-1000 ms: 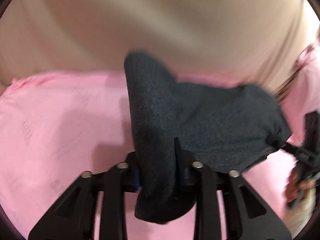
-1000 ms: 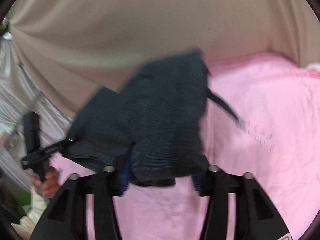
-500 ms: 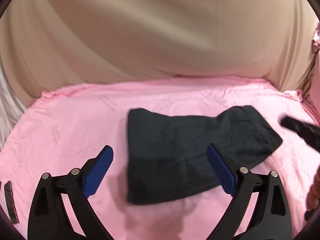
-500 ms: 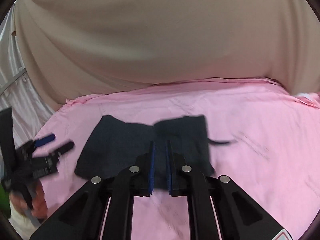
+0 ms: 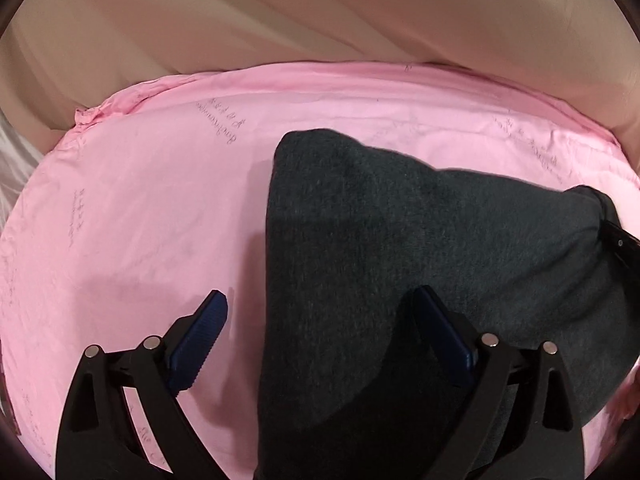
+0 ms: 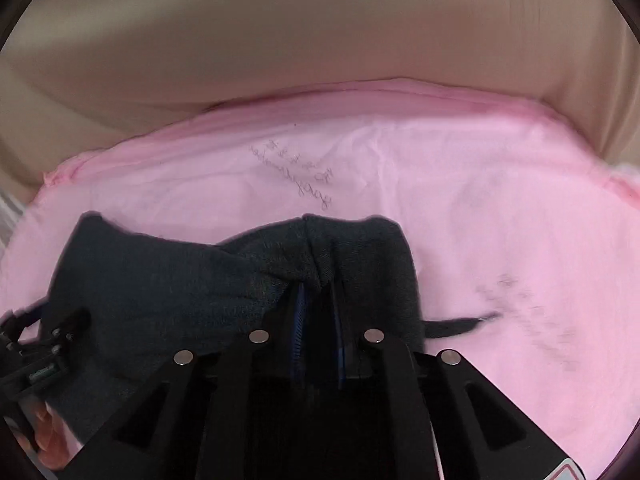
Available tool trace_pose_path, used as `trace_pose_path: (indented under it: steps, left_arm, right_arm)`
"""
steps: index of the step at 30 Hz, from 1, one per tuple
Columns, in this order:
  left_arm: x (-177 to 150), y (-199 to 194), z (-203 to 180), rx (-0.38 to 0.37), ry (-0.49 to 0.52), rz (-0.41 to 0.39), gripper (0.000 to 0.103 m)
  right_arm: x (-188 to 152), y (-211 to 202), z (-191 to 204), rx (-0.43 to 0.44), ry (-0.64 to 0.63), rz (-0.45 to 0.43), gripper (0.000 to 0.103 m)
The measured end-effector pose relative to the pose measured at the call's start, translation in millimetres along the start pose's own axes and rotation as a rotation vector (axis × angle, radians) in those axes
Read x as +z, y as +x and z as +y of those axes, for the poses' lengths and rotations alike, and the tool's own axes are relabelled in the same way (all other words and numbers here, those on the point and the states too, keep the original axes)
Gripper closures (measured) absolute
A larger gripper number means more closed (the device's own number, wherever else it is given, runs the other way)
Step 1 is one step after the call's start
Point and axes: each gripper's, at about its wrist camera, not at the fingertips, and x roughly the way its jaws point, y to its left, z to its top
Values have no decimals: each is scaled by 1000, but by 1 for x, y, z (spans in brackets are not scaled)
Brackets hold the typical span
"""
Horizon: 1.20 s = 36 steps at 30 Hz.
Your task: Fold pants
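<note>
Pants (image 5: 420, 264), dark grey knit, look mostly folded on the pink sheet (image 5: 160, 220); right gripper (image 6: 318, 300) pinches a ridge, left gripper (image 5: 320, 320) straddles an edge, spread wide. Final tidy-up probably remains.

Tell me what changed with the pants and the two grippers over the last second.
A second ago both grippers held the dark pants up off the pink sheet. The left gripper has since let go; its jaws now stand wide around the cloth's edge. The right gripper released, then shut on a bunched fold of the pants, which now lie on the sheet. The sheet and the beige backdrop look the same.
</note>
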Motion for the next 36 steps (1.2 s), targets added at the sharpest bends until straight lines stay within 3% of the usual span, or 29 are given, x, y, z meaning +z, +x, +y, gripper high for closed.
trace_pose_path:
  steps: [1,5,7,12,16,20,25,36]
  left_arm:
    - [3,-1,4,0,-5,7,10]
    - [3,-46,11,-48,-24,-76,12]
    - [-11,-75,6,-50,-2,-135,12]
    - [-66,-129,-3,-91,54,-195,5]
    - [-110,-142,-5,-100,72,-209,5]
    - [-136,-131,-4,-91,53,-195,5]
    - [-142,-127,2,-73,33,-237,5]
    - [-145,-136,-7,-50,89,-322,5]
  right_arm:
    - [-2,-12,-1,-12,26,-9,99]
    - [-44,-93,23,-85,-90,-148,86]
    - [-71,-116,23,-68,-82,-169,77]
    - [-137,-150,19,-129,-61,-221,73]
    - [-164,-146,29,-159,-94,-224,60]
    - [-178,-136,35,-151,-103,-201,60]
    - [-180,-138,35,-159,-112,-223,51]
    - [-179,-136,32,-148,-107,-203,51]
